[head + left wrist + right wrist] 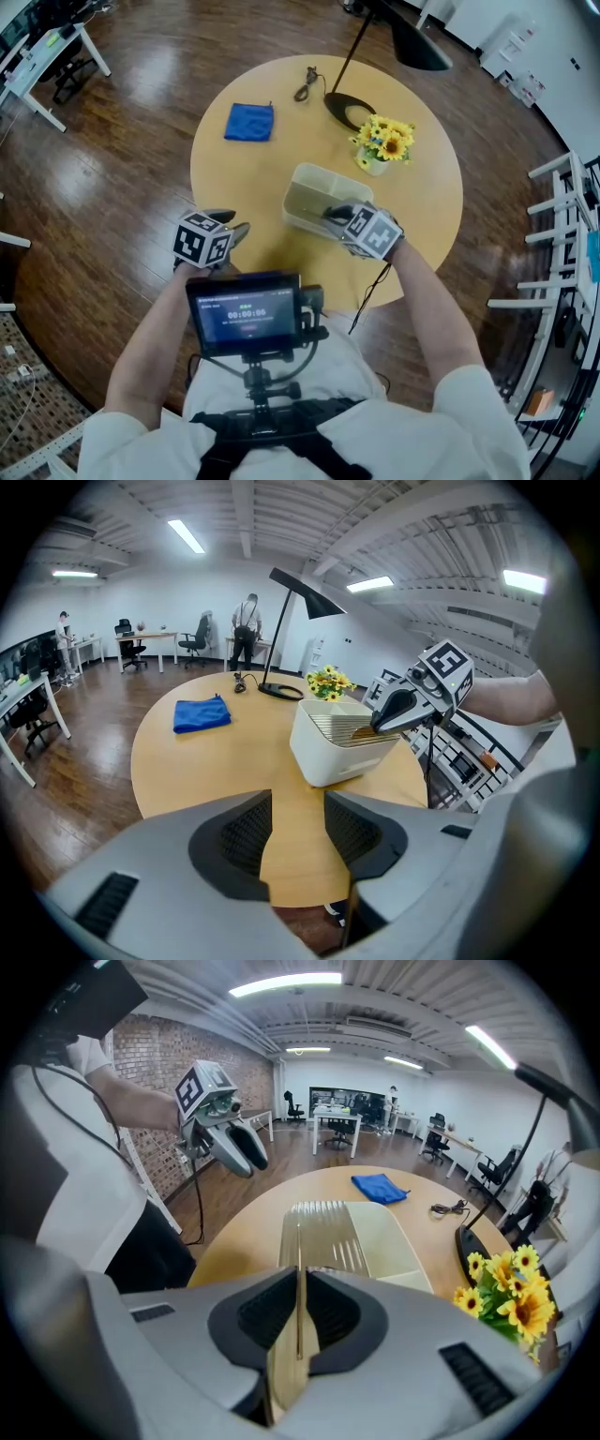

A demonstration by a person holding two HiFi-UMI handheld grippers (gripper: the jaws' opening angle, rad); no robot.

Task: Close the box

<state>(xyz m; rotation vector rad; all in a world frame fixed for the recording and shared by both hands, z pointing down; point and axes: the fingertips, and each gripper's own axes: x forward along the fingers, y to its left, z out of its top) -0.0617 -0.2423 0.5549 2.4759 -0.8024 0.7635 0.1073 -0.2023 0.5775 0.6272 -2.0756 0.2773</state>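
Observation:
A cream box (349, 183) stands on the round wooden table (225, 178), right of centre. A ribbed translucent lid (307, 204) lies tilted over the box's near part, while the far part (398, 1246) still shows open. My right gripper (336, 214) is shut on the lid's near edge (314, 1232), the thin edge pinched between its pads (330, 1309). My left gripper (239, 231) hovers open near the table's front left edge, well apart from the box (333, 757), with nothing between its fingers (246, 834).
A blue cloth (249, 122) lies at the table's far left. A small vase of yellow flowers (384, 141) stands just behind the box, beside a black lamp base (345, 111) and a coiled cable (305, 84). A chest-mounted screen (246, 314) sits below.

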